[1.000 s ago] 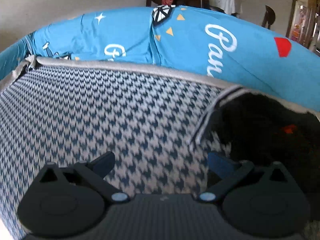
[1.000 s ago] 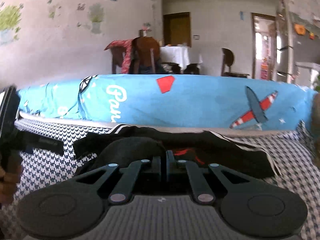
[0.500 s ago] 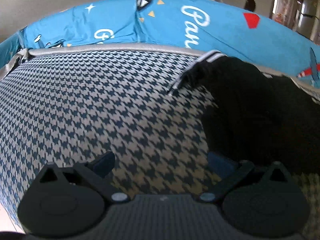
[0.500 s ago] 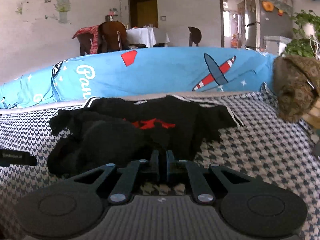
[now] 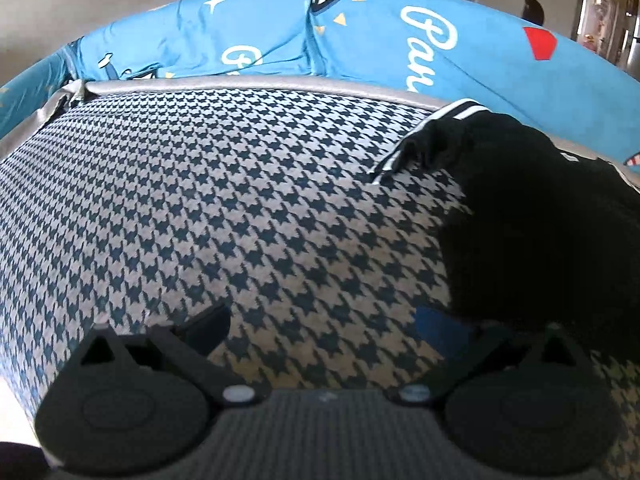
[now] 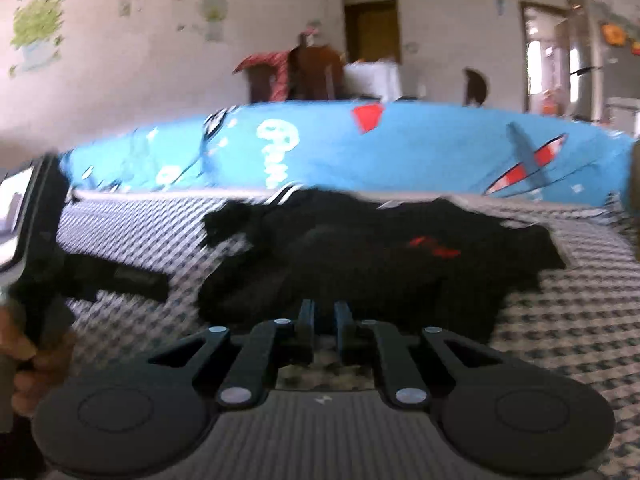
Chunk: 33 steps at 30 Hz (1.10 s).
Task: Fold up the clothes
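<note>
**Black garment heaped on houndstooth bed**

The left gripper, jaws spread wide and holding nothing, hovers over the houndstooth cover. To its right the black garment lies crumpled by the blue sheet. The right gripper, jaws nearly clenched, sits at the garment's near edge, gripping no cloth visibly.

a navy-and-cream houndstooth pattern is shown across the cover of the bed. the garment near its far edge is black, marked with a red print and trimmed with black-and-white stripes. behind it, a bright blue sheet is printed with white script, a red shape, yellow triangles and white stars. blue pads are seen on the black right hand-held gripper.
</note>
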{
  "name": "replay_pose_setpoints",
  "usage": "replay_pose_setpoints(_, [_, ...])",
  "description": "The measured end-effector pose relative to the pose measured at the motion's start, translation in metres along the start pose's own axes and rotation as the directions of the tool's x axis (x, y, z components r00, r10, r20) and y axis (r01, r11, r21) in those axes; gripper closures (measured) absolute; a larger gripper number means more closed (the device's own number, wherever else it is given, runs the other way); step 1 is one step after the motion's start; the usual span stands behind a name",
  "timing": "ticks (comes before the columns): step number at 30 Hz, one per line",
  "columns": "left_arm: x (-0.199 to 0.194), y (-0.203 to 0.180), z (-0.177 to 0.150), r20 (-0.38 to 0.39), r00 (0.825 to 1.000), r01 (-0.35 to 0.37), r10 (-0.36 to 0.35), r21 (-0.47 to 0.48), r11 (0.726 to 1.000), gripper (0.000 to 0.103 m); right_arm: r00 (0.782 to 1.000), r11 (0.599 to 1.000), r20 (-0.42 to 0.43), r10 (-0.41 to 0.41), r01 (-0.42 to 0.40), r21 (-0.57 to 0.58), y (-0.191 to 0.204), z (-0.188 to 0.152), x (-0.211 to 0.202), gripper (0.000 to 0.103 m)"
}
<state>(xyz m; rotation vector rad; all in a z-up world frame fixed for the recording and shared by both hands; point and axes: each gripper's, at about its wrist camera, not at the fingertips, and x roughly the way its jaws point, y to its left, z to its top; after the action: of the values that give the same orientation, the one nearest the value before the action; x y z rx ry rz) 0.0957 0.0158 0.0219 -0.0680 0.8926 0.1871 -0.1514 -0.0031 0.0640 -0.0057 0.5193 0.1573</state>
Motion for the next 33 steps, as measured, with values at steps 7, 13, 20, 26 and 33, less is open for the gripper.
replay_pose_setpoints(7, [0.002, 0.001, 0.004, 0.008, 1.000, -0.016, 0.017, -0.014, 1.000, 0.000, 0.994, 0.998, -0.089, 0.062, -0.064, -0.015, 0.024, -0.010, 0.035, 0.069])
replay_pose_setpoints(13, [0.004, 0.000, 0.007, 0.001, 1.000, -0.005, 0.005, -0.023, 1.000, 0.000, 0.985, 0.984, -0.119, 0.124, -0.107, 0.141, 0.015, -0.011, 0.057, 0.062])
replay_pose_setpoints(20, [0.006, 0.001, 0.011, -0.007, 1.000, 0.001, -0.002, -0.034, 0.999, 0.000, 0.979, 0.923, -0.108, 0.171, -0.121, 0.366, -0.007, -0.005, 0.079, 0.052])
replay_pose_setpoints(26, [0.010, 0.002, 0.012, -0.025, 1.000, -0.011, 0.010, -0.038, 0.999, 0.000, 0.986, 0.901, -0.067, 0.151, -0.110, 0.420, -0.015, 0.004, 0.091, 0.053])
replay_pose_setpoints(33, [0.013, 0.000, 0.010, -0.027, 0.999, -0.043, 0.043, -0.015, 0.999, 0.000, 0.993, 0.936, -0.014, 0.114, -0.103, 0.336, -0.011, 0.017, 0.082, 0.093])
